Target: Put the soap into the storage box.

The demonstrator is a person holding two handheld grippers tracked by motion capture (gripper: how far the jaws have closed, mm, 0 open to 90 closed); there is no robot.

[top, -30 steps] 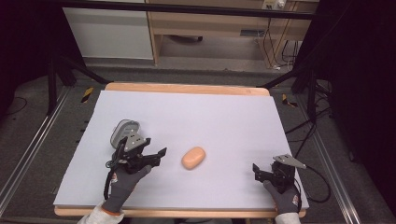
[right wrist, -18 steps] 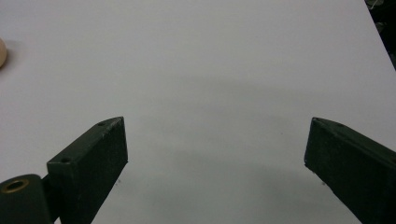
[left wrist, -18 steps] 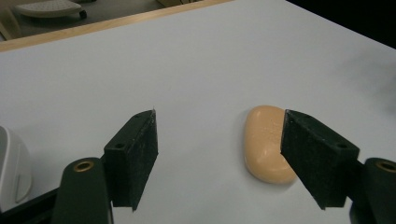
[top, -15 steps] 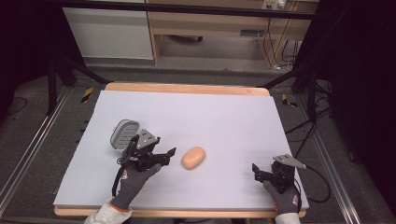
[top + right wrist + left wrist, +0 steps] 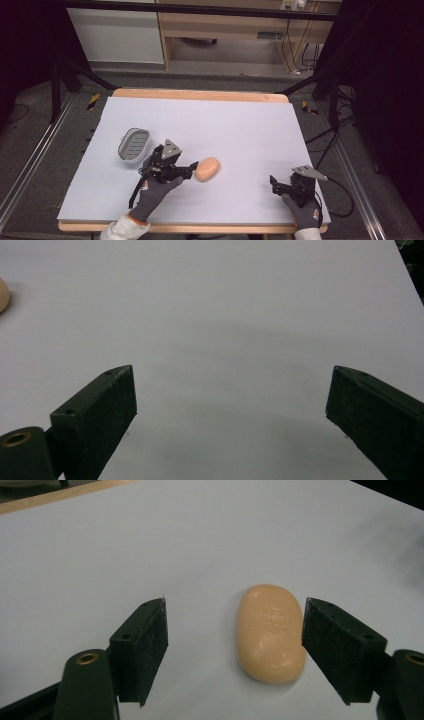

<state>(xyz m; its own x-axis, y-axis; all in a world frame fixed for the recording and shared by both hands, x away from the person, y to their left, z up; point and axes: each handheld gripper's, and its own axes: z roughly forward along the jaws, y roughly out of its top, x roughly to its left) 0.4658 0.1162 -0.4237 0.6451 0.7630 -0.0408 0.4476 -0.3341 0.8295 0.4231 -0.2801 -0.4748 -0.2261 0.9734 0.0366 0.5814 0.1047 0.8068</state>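
Observation:
An orange oval soap bar (image 5: 207, 169) lies flat on the white table top. My left gripper (image 5: 191, 170) has come up to its left end and is open. In the left gripper view the soap bar (image 5: 271, 632) lies between the jaws, close beside the right one, with a wide gap to the left one. The jaws have just been opening and neither pad presses on the soap. My right gripper (image 5: 275, 184) rests open near the front right corner, with bare table between its jaws (image 5: 233, 369). The soap's edge (image 5: 3, 294) shows far left in the right gripper view.
A grey slotted soap dish (image 5: 134, 145) stands on the table left of and behind the left gripper. The table's wooden front edge (image 5: 200, 229) runs just before both hands. Cables trail off the right side.
My left hand has slid right, away from the soap dish and up to the soap, and its jaws stand wider. The right hand has stayed put.

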